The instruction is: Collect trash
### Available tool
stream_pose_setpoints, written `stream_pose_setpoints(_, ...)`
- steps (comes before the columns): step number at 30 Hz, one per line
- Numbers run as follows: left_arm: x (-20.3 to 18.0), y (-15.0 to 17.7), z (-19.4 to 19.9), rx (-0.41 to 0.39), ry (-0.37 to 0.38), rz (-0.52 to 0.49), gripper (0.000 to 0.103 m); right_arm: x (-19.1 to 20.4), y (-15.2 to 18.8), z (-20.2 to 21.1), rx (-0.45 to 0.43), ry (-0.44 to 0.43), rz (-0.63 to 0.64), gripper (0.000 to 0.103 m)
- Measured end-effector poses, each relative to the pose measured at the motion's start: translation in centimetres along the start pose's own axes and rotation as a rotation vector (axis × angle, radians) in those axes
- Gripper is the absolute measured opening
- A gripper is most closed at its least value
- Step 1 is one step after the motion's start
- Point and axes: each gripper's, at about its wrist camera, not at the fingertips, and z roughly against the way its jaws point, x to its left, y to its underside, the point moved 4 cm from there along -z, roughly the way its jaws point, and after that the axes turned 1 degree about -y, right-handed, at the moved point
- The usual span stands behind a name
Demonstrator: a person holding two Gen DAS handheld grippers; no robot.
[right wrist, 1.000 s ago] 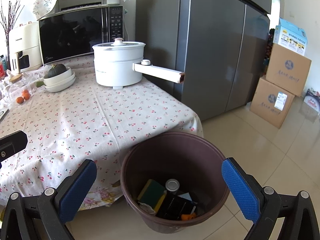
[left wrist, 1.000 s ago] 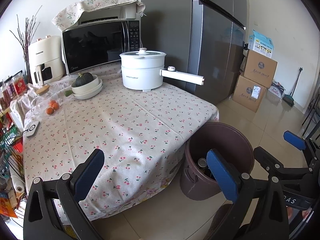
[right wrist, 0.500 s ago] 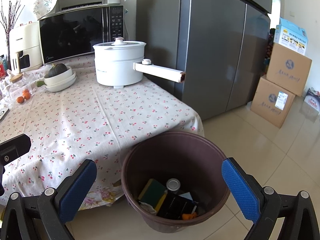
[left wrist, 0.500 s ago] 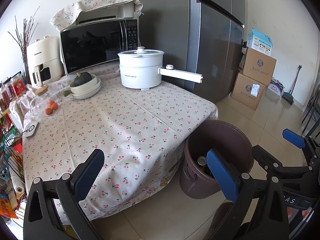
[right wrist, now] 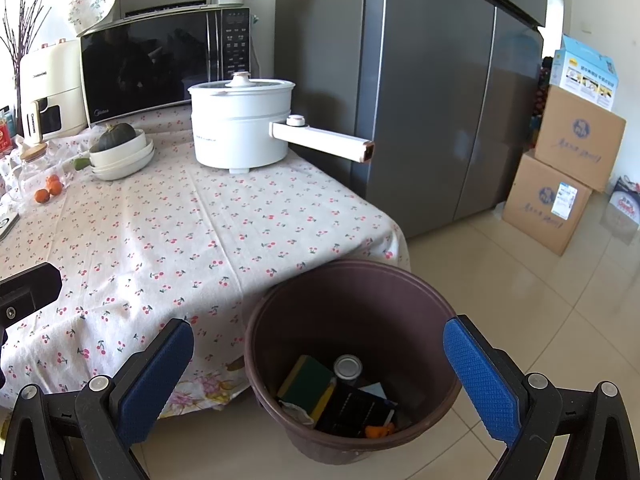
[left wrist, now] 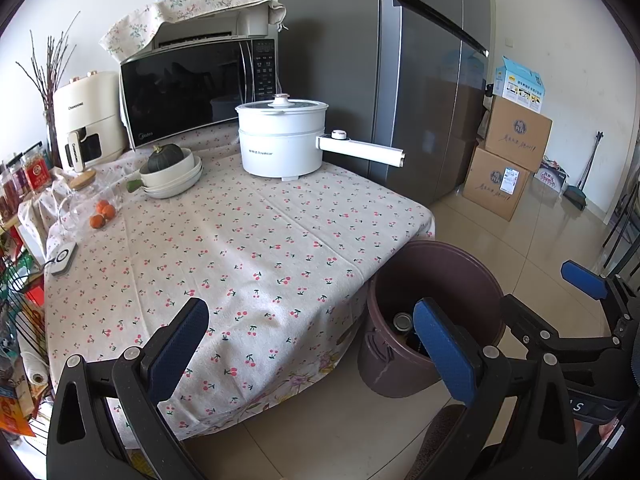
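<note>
A brown plastic bin (right wrist: 352, 280) stands on the floor at the table's near right corner; it also shows in the left wrist view (left wrist: 472, 264). Inside lie a green-and-yellow sponge (right wrist: 306, 380), a metal can (right wrist: 348, 366), a dark packet (right wrist: 354, 410) and a small orange scrap (right wrist: 378, 431). My right gripper (right wrist: 316, 372) is open and empty, held above the bin's near side. My left gripper (left wrist: 312, 348) is open and empty over the table's front edge, left of the bin. The right gripper also shows in the left wrist view (left wrist: 560, 308).
The table (left wrist: 224, 248) has a cherry-print cloth, with a white electric pot (left wrist: 282, 140), stacked bowls with a squash (left wrist: 172, 170), small oranges (left wrist: 102, 214), a microwave (left wrist: 196, 88) and an air fryer (left wrist: 88, 116). A grey fridge (right wrist: 420, 80) and cardboard boxes (right wrist: 560, 184) stand at right.
Both grippers have drifted slightly back and up from the table; the scene sits a little lower and farther. Both stay open and empty. Nothing else moved.
</note>
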Motion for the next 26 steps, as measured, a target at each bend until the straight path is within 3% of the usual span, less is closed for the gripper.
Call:
stream_pose_setpoints(18,-0.7,-0.3,1.0,-0.034,-0.020,-0.014,0.103,-0.6,0.1,-0.2,-0.008,0.003,-0.008,0.103)
stream_pose_setpoints(26,0.0,-0.6,1.2,-0.015,0.007,0.007,0.103,-0.5,0.1,-0.3,-0.003,-0.005,-0.004,0.103)
